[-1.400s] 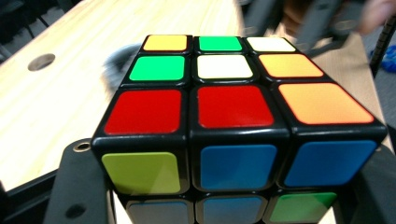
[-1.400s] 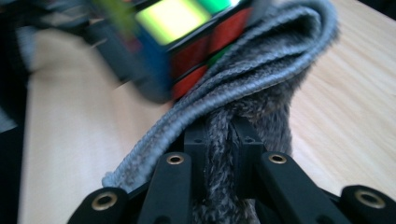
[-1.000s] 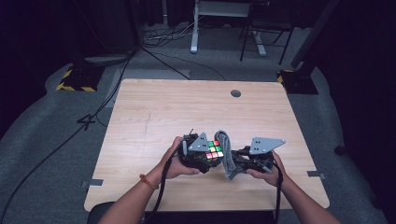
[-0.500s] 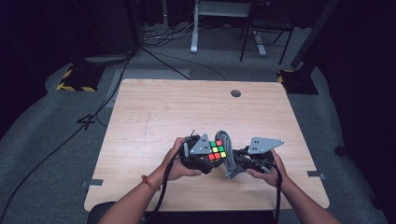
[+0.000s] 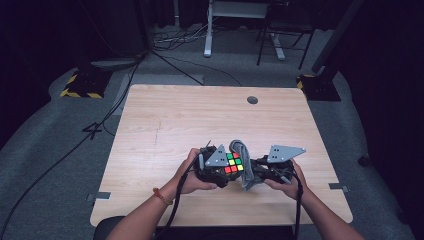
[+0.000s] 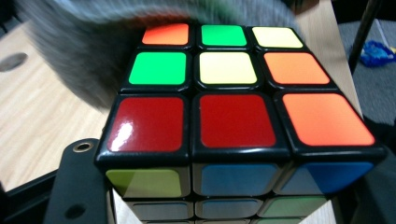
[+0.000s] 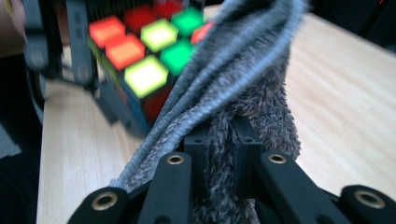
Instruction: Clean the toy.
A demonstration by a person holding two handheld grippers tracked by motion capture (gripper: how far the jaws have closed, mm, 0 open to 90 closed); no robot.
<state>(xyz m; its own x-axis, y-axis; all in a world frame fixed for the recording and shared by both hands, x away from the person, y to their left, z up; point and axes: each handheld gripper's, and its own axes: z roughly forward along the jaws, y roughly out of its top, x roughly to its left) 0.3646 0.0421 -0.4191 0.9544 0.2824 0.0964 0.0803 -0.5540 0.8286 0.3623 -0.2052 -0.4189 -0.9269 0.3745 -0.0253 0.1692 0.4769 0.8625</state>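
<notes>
A scrambled Rubik's cube (image 5: 233, 163) is held just above the near part of the wooden table (image 5: 175, 120), and my left gripper (image 5: 219, 169) is shut on it. In the left gripper view the cube (image 6: 233, 116) shows red, orange, green and yellow tiles on top, and a black jaw presses its lower left side. My right gripper (image 5: 254, 172) is shut on a folded grey fuzzy cloth (image 5: 243, 150). In the right gripper view the cloth (image 7: 252, 84) rises from the shut jaws and leans against the cube (image 7: 144, 56). The cloth (image 6: 79, 60) is blurred behind the cube's far edge.
The table has a round cable hole (image 5: 252, 100) near its far edge. Beyond it on the dark floor are cables (image 5: 170, 45), a desk leg base (image 5: 207, 50), a chair base (image 5: 275, 45) and yellow-black striped stands (image 5: 80, 85).
</notes>
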